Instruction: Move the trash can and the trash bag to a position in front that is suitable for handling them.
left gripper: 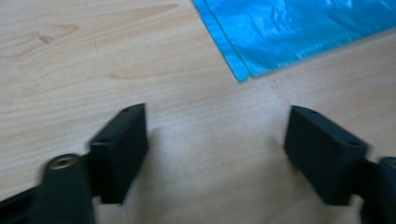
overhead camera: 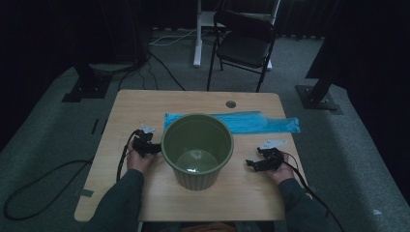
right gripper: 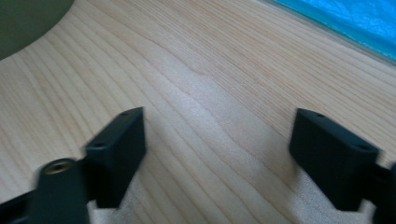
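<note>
Left hand-held gripper [overhead camera: 153,147] and right hand-held gripper [overhead camera: 252,165] wait wide open, one on each side of the big green bucket [overhead camera: 197,150].

The wooden surface [overhead camera: 145,104] is the biggest thing here, and the green bucket stands upright in the middle of it, looking empty inside. Behind the bucket lies a flat blue plastic bag [overhead camera: 251,122], touching or almost touching its far side. Both hand-held grippers rest low on the surface with nothing between their jaws; the left one is just beside the bucket wall, the right one a little way off. The job looks like putting the bag into the bucket. To do it well, I think one hand-held gripper should pinch the bag's near edge low and flat, while the other keeps the bucket from sliding or tipping.
</note>
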`<state>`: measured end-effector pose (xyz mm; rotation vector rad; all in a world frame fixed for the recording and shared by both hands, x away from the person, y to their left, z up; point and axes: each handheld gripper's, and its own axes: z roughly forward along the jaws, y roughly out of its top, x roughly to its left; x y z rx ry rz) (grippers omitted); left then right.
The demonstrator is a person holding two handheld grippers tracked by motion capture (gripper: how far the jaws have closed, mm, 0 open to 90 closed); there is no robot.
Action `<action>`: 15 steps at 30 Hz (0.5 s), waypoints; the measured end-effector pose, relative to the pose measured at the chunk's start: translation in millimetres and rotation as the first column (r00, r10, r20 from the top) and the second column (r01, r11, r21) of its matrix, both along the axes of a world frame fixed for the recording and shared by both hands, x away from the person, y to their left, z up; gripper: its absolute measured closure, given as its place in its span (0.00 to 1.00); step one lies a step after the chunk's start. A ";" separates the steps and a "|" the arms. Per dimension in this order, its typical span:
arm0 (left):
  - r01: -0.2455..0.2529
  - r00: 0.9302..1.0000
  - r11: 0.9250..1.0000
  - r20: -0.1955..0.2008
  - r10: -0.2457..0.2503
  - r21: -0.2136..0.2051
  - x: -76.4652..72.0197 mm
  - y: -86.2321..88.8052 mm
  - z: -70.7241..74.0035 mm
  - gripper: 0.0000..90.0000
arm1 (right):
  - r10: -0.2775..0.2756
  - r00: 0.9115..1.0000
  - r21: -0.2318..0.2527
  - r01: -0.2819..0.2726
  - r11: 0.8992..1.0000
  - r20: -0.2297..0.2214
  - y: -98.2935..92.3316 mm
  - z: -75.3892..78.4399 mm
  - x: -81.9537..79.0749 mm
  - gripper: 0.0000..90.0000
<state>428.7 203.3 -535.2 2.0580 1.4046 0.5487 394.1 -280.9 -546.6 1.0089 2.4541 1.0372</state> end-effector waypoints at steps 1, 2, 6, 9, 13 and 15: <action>0.009 1.000 1.000 -0.010 -0.009 0.003 -0.7 -0.3 1.2 0.40 | 0.006 1.000 -0.004 -0.006 1.000 -0.003 0.8 1.2 0.1 0.28; 0.024 1.000 1.000 -0.015 -0.024 0.005 -1.6 -0.7 1.7 0.42 | 0.005 1.000 -0.006 -0.005 1.000 -0.007 1.4 1.8 0.0 0.30; 0.069 0.997 0.998 -0.034 -0.069 0.006 -4.3 -1.0 4.9 0.54 | 0.012 0.999 -0.032 -0.013 0.999 -0.031 4.9 7.4 -0.8 0.48; 0.116 0.993 0.993 -0.037 -0.116 0.018 -6.4 -4.9 5.6 0.57 | 0.015 0.999 -0.043 -0.017 0.999 -0.043 9.7 10.4 -2.0 0.61; 0.194 0.980 0.981 -0.041 -0.194 -0.006 -12.0 -11.6 8.6 0.58 | 0.006 0.998 -0.041 -0.008 0.999 -0.057 16.1 13.5 -2.6 0.67; 0.235 0.971 0.972 -0.031 -0.236 -0.024 -17.9 -14.2 13.7 0.58 | 0.014 0.998 -0.033 -0.015 0.999 -0.054 20.5 17.0 -4.7 0.67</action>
